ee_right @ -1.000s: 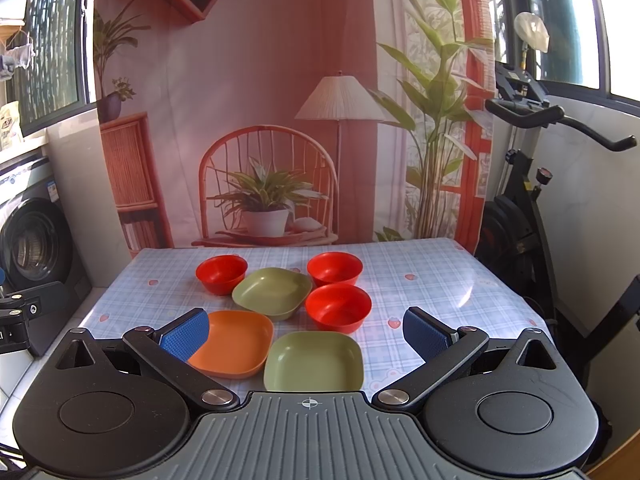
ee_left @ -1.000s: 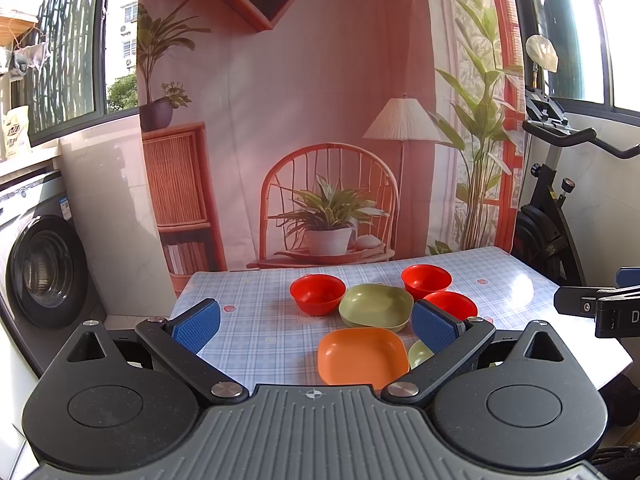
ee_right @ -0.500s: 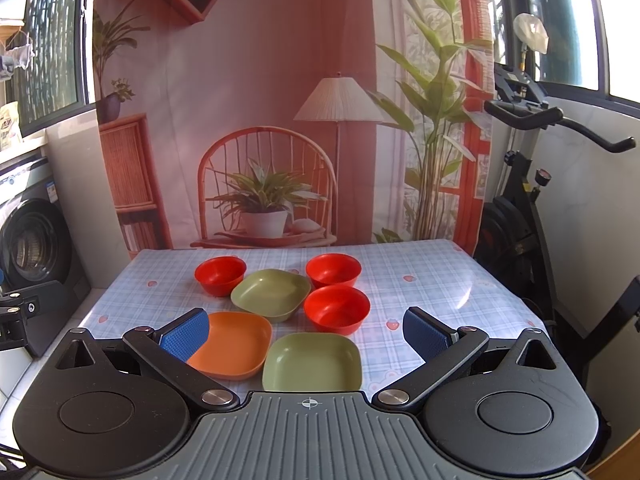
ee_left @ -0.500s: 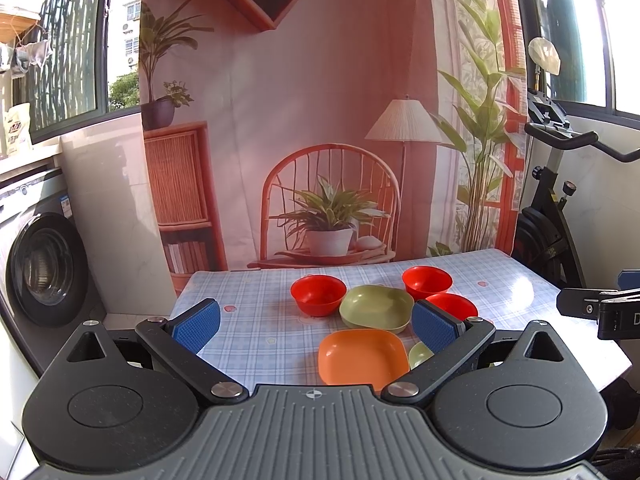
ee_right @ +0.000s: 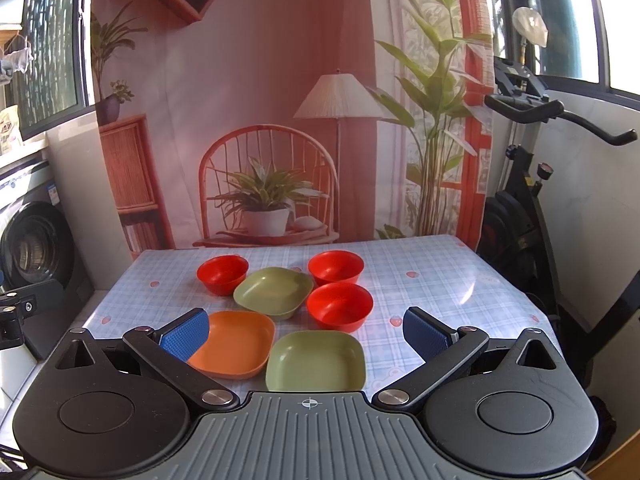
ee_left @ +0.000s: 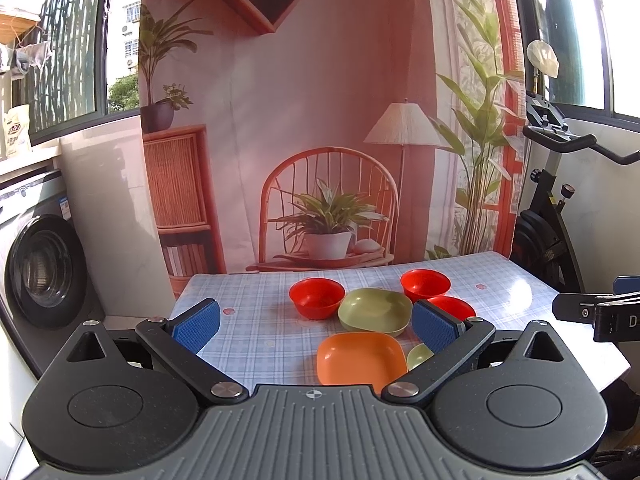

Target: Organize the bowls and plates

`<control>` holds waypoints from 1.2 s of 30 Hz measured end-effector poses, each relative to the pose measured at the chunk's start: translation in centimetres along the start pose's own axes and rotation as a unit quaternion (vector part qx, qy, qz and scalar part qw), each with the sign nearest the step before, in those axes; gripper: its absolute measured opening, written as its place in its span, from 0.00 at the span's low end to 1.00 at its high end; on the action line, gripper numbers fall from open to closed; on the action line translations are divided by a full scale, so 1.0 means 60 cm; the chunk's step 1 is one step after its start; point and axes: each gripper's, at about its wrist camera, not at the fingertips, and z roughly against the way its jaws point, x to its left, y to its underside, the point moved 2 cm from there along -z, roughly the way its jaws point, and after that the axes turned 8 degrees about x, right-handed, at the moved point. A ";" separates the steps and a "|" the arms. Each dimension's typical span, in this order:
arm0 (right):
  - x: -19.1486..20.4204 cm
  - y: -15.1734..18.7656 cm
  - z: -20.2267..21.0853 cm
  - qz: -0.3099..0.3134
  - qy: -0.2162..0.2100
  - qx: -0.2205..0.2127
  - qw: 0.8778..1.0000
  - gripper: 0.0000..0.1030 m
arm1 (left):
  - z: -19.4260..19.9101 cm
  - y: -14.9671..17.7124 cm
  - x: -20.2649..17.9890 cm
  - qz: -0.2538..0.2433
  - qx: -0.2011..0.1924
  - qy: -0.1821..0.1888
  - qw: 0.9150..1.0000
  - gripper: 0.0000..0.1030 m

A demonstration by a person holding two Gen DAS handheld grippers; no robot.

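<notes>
On the checked table [ee_right: 432,280] stand three red bowls: far left [ee_right: 222,274], far right [ee_right: 335,266], near right [ee_right: 339,305]. A green square plate [ee_right: 273,291] sits tilted among them. An orange square plate [ee_right: 234,344] and a second green square plate [ee_right: 316,360] lie nearest. My right gripper [ee_right: 306,332] is open and empty, above the near table edge behind the two near plates. My left gripper [ee_left: 316,322] is open and empty, to the left, with the orange plate [ee_left: 358,356] between its fingers in view.
A printed backdrop [ee_right: 260,100] hangs behind the table. An exercise bike [ee_right: 532,184] stands to the right, a washing machine [ee_left: 40,264] to the left. The right gripper's body shows at the right edge of the left wrist view [ee_left: 600,314].
Both grippers have drifted slightly; the dishes sit a touch differently in view. Nothing was grasped or moved.
</notes>
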 end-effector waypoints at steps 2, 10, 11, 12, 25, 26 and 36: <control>-0.002 0.000 -0.003 -0.003 -0.007 0.002 1.000 1.00 | -0.001 0.000 0.002 0.002 0.001 0.000 1.000 1.00; -0.031 -0.015 -0.027 -0.025 -0.039 -0.004 0.999 1.00 | -0.025 -0.013 0.016 -0.001 0.001 0.000 1.000 1.00; -0.036 -0.021 -0.030 -0.023 -0.037 -0.010 0.999 1.00 | -0.033 -0.015 0.017 -0.001 0.002 -0.005 1.000 1.00; -0.041 -0.028 -0.036 -0.020 -0.035 -0.017 0.999 1.00 | -0.042 -0.017 0.019 -0.002 0.003 -0.008 1.000 1.00; -0.066 -0.113 -0.154 -0.017 -0.028 -0.090 0.995 1.00 | -0.190 -0.073 0.053 0.019 0.032 0.015 0.999 0.88; -0.066 -0.117 -0.166 -0.017 -0.027 -0.093 0.995 1.00 | -0.201 -0.075 0.052 0.015 0.035 0.017 0.999 0.86; -0.034 -0.122 -0.326 -0.008 -0.036 -0.021 0.999 1.00 | -0.324 -0.055 0.054 0.041 0.056 0.072 0.995 0.71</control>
